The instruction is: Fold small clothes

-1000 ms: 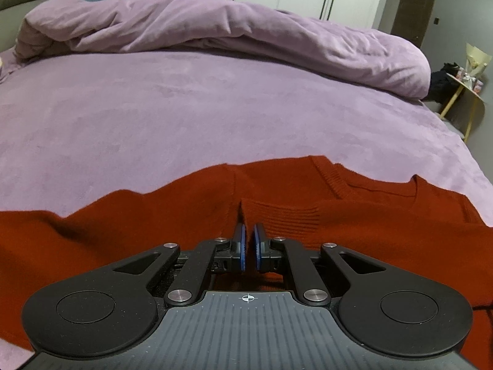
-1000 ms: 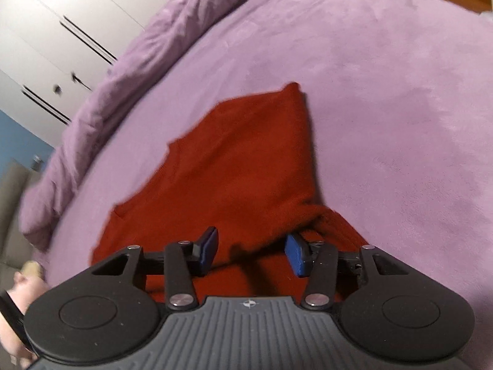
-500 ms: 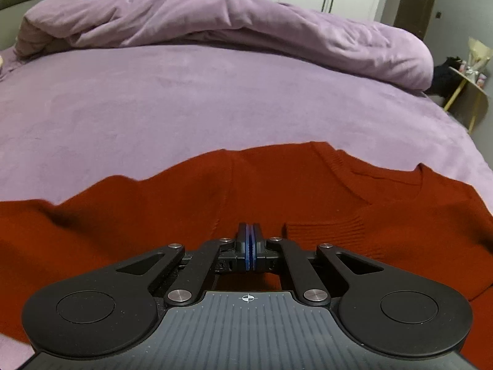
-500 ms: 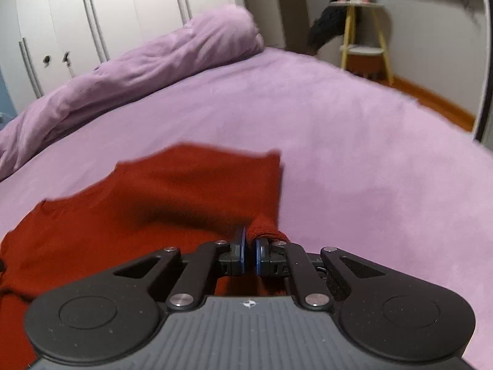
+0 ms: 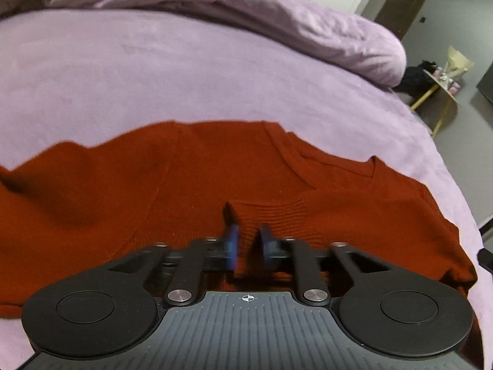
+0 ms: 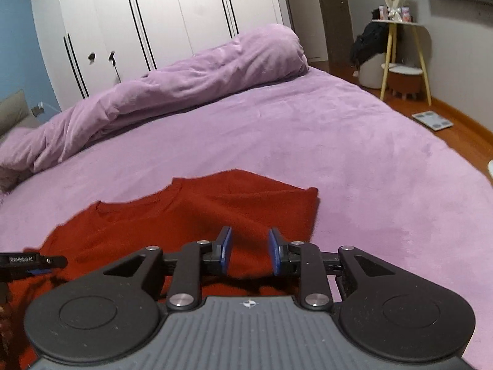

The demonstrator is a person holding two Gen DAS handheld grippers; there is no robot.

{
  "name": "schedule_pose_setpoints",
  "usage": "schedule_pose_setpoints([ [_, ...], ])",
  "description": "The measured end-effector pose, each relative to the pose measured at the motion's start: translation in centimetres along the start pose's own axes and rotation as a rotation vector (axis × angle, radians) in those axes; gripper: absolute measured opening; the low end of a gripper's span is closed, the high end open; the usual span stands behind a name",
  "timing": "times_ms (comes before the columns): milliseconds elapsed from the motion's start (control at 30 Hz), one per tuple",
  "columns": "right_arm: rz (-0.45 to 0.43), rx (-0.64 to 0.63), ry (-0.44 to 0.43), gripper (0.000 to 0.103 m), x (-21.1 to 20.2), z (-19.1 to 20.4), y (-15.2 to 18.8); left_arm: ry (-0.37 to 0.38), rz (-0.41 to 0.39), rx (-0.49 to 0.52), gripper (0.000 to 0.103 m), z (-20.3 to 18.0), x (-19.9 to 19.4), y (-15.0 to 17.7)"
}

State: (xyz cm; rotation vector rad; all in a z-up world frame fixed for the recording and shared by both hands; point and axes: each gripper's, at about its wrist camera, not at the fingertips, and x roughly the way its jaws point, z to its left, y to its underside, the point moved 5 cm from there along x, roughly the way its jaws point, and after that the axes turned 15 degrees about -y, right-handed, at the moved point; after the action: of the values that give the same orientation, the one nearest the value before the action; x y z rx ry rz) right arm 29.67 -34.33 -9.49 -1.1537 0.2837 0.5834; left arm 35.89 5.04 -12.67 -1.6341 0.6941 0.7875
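Red sweater (image 5: 215, 185) spread flat on the purple bed (image 5: 154, 77), left gripper (image 5: 249, 243) just above its ribbed cuff, fingers slightly parted and empty, right gripper (image 6: 250, 251) over the sweater's edge, fingers wide apart and empty, rolled duvet (image 6: 185, 83) behind

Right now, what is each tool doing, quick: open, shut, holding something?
Left tool: open, holding nothing, just above the red sweater.
Right tool: open, holding nothing, over the sweater's edge.
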Motion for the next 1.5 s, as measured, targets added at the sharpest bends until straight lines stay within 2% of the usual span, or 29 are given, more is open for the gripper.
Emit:
schedule_pose_setpoints([
  [100,0.048,-0.003,0.026,0.025,2.5,-0.3,-0.1,0.0,-0.02,0.019,0.007,-0.3,0.2,-0.2],
  [200,0.066,0.016,0.023,0.025,4.0,-0.7,-0.3,-0.05,-0.112,0.077,0.006,-0.3,-1.1,-1.0],
  [300,0.088,0.01,0.037,0.025,5.8,-0.9,-0.5,-0.201,-0.22,0.186,0.007,-0.2,-2.0,-1.5],
  [333,0.101,-0.002,0.053,0.025,6.5,-1.0,-0.3,-0.225,-0.225,0.198,0.007,-0.1,-1.9,-1.5],
  [433,0.13,-0.052,0.056,0.024,8.1,-1.2,0.5,-0.243,-0.171,0.192,0.014,0.2,-0.9,-1.1],
  [500,0.117,-0.129,0.073,0.024,8.9,-1.0,1.0,-0.25,-0.159,0.158,0.027,0.7,-0.8,-0.7],
  [567,0.118,-0.211,0.093,0.025,9.4,-0.8,1.2,-0.217,-0.163,0.097,0.034,1.2,-1.4,-0.5],
  [633,0.115,-0.284,0.143,0.025,9.6,-0.8,1.3,-0.183,-0.147,0.069,0.041,1.3,-1.6,-0.3],
  [700,0.115,-0.34,0.208,0.025,10.0,-1.2,1.4,-0.188,-0.128,0.079,0.043,1.3,-1.3,0.1],
  [833,0.113,-0.34,0.188,0.025,10.3,-1.7,1.3,-0.216,-0.118,0.106,0.05,0.9,-0.7,0.5],
  [967,0.129,-0.381,0.234,0.025,10.2,-0.5,1.1,-0.225,-0.098,0.087,0.054,1.2,-1.2,0.4],
  [1033,0.122,-0.35,0.241,0.025,9.0,0.5,1.0,-0.212,-0.094,0.064,0.058,1.6,-2.0,0.4],
  [1100,0.089,-0.308,0.21,0.025,7.5,1.6,1.2,-0.216,-0.091,0.05,0.061,2.3,-2.8,0.5],
  [1133,0.069,-0.291,0.206,0.025,6.4,2.3,1.5,-0.214,-0.089,0.036,0.061,2.9,-3.3,0.7],
  [1200,0.051,-0.255,0.181,0.025,4.6,3.6,2.6,-0.178,-0.085,-0.019,0.069,4.7,-4.7,1.3],
  [1300,0.069,-0.195,0.079,0.028,1.9,5.8,4.9,-0.174,-0.086,-0.142,0.072,9.1,-7.1,2.5],
  [1433,0.137,-0.049,-0.073,0.029,0.4,7.9,7.7,-0.239,-0.086,-0.362,0.072,18.1,-9.8,4.7],
  [1500,0.17,0.035,-0.11,0.029,0.6,8.5,8.7,-0.327,-0.074,-0.451,0.071,23.0,-10.5,6.1],
])
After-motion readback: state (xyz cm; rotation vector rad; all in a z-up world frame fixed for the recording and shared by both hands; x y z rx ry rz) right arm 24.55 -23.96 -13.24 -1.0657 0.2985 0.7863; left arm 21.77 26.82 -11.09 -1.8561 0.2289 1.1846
